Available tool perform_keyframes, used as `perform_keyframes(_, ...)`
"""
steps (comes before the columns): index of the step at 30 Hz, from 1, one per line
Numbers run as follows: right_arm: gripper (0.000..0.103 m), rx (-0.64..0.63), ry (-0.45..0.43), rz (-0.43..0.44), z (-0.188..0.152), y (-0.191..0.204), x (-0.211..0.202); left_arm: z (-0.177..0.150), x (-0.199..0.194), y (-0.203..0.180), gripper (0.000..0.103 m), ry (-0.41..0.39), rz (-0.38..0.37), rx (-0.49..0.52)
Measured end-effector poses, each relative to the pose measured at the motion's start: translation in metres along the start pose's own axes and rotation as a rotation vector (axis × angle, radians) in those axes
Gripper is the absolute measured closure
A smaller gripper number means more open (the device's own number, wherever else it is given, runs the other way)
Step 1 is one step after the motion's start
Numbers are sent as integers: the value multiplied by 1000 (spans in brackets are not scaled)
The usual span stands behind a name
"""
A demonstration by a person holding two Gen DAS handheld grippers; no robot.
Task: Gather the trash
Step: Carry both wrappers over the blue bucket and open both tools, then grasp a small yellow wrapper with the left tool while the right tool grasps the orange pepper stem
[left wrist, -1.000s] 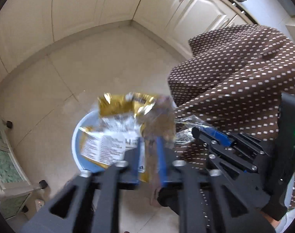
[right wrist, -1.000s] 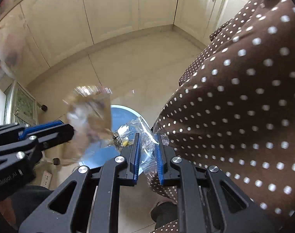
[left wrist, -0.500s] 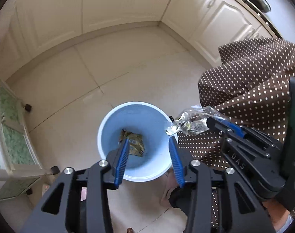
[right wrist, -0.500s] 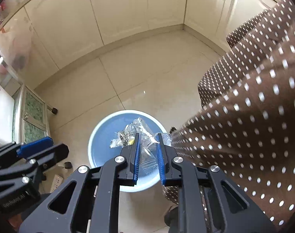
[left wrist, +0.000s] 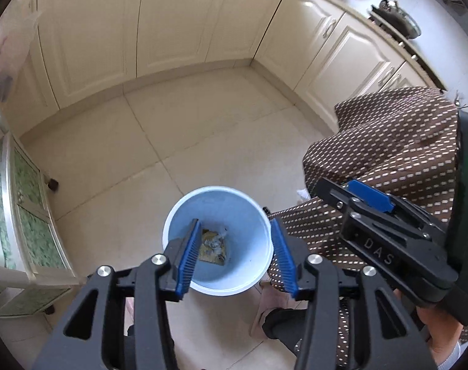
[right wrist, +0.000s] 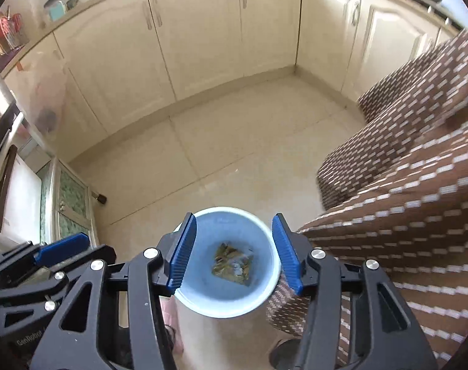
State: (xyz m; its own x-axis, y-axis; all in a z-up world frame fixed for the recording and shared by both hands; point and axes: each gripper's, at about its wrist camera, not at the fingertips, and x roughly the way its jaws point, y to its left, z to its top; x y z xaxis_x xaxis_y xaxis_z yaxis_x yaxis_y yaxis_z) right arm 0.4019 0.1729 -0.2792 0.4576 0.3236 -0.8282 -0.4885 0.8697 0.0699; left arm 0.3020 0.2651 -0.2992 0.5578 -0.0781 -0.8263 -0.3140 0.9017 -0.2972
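Cream cabinets (left wrist: 160,30), tiled floor (left wrist: 203,129), green-glass cupboard (left wrist: 30,215), polka-dot cloth (right wrist: 403,200).

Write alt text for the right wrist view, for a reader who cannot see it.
Seen from above, the right gripper hangs over a light blue bin on a tiled kitchen floor, its blue-padded jaws opening with nothing between them. Crumpled wrappers lie at the bin's bottom. The left gripper shows at lower left, brown dotted fabric at right.

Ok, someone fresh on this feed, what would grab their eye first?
The blue bin on the tiled floor, dead centre below both grippers, with crumpled wrappers at its bottom. Then the left gripper and right gripper, jaws opening with nothing between them, and the brown dotted garment at right.
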Motion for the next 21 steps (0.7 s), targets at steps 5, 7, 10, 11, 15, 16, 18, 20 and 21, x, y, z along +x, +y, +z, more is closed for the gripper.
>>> perform_keyframes(5,49,-45,-147,-62,1,4,-88,3,-65,-27,55,-116,-22,74)
perform_keyframes(7,46,-54,-201,-96,-3,2,-121,2,-94,-42,52,-170,-47,106)
perform_keyframes(10,44,-53,-282,-154,-15,-5,-174,-3,-132,-68,49,-239,-90,157)
perform_keyframes(11,43,-44,-316,-180,-23,-11,-196,-5,-142,-78,49,-254,-103,175)
perform_keyframes(15,41,3,-379,-212,-51,-39,-246,-19,-173,-119,47,-297,-164,258)
perform_keyframes(16,41,11,-388,-224,-59,-47,-256,-24,-177,-129,47,-301,-174,280)
perform_keyframes(18,41,52,-402,-242,-74,-64,-273,-35,-184,-155,47,-298,-205,337)
perform_keyframes(20,41,120,-411,-272,-89,-91,-289,-42,-185,-175,47,-286,-226,362)
perform_keyframes(21,41,146,-411,-283,-94,-103,-292,-46,-184,-186,47,-280,-243,373)
